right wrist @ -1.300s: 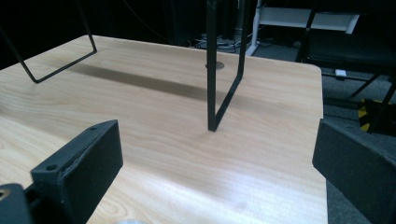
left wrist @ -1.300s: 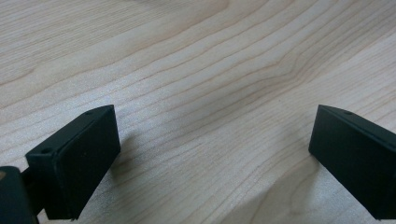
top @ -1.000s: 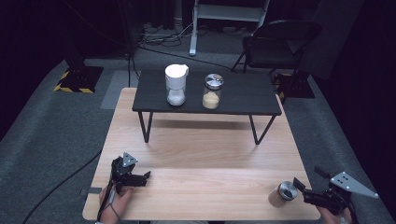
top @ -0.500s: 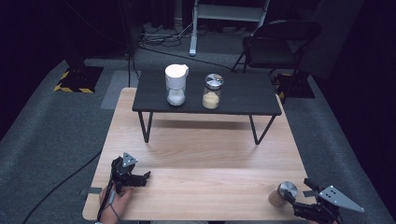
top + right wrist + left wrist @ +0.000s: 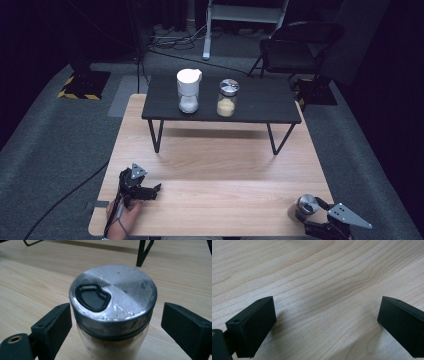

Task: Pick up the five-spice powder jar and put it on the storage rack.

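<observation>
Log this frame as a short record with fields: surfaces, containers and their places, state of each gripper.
surface: light wooden table with a small black raised table standing on its far half
on raised table: white container at left; glass jar with metal lid, yellowish contents, to its right, apart
near right corner: jar with metal shaker lid upright on the wood
left gripper: open, nothing between the jaws, low over bare wood
right gripper: open, jaws either side of the shaker jar; one jaw close to it, the other apart
</observation>
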